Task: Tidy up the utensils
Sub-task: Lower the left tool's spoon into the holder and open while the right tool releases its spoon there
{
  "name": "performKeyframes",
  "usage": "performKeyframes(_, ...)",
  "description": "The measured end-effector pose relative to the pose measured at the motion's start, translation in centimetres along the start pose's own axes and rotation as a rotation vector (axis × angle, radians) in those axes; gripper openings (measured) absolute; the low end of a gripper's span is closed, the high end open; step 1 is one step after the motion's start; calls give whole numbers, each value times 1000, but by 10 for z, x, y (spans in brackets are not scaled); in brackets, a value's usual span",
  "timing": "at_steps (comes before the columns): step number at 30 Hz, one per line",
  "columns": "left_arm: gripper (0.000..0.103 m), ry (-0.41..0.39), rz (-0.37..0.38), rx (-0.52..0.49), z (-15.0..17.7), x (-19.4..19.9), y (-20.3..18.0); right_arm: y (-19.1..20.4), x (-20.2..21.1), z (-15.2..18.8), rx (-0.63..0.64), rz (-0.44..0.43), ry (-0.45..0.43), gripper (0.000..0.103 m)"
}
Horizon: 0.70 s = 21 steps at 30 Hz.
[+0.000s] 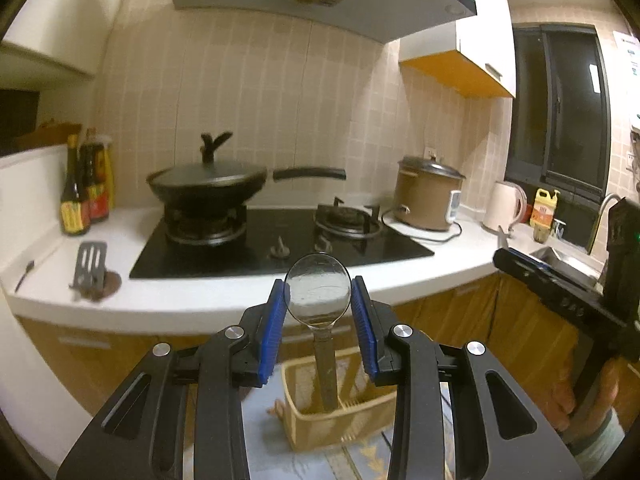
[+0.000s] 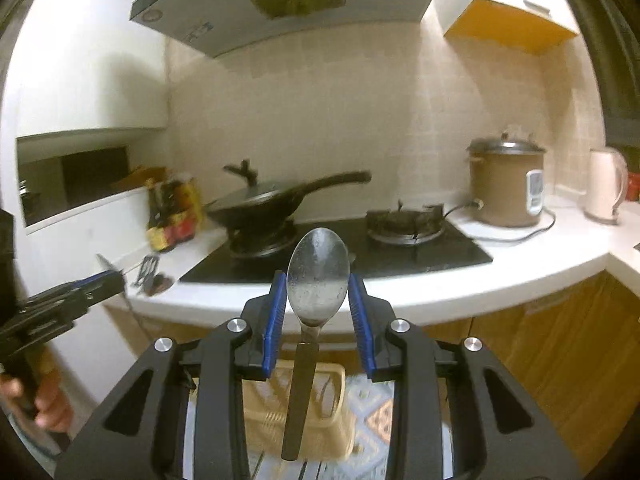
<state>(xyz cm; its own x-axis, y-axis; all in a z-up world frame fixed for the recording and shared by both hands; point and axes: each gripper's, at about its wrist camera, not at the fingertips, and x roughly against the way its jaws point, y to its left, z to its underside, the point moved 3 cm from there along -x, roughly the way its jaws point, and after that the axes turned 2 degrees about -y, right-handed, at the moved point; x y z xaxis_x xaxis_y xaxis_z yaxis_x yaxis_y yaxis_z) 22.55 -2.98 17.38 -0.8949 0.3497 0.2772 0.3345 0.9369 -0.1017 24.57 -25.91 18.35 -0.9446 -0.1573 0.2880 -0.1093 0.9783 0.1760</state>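
Left spoon: the round-bowled spoon (image 1: 318,290) stands bowl-up between the blue pads of the left gripper (image 1: 319,304), handle hanging down at 6 o'clock toward the basket.
Right spoon: the oval spoon (image 2: 318,280) is pinched the same way in the right gripper (image 2: 317,300), its dark handle dangling at 6 o'clock.
Tool state: both grippers sit narrow, each closed on the bowl of its spoon (pads touching the bowl edges on both sides).
Basket: a pale woven basket (image 1: 340,420) lies below both grippers, on a patterned cloth; in the left view the handle tip looks to reach into it, though I cannot tell for sure.
Step in hand: carrying, one spoon per hand, with the grippers pointing roughly level toward the counter (image 1: 224,300) at 12 o'clock.
Next move: likely needs a destination chosen, then each handle steered in tip-first before the pads let go.
Surroundings: spatula (image 1: 90,268) at 9 o'clock on the counter, lidded wok (image 1: 206,182) at 11 o'clock, rice cooker (image 1: 430,196) at 1 o'clock.
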Motion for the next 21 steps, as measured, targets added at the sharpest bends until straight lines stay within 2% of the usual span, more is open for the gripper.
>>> performKeyframes(4,31,-2,-7,0,-7,-16,3,1,-23,-2,28,58,-35,28)
performKeyframes(9,31,15,-56,-47,8,-43,1,5,-50,20,98,113,-42,29)
performKeyframes(15,31,67,-61,-67,37,-68,4,8,-67,52,137,125,-21,29)
performKeyframes(21,31,106,-35,-21,54,-77,15,9,-68,71,137,112,14,29)
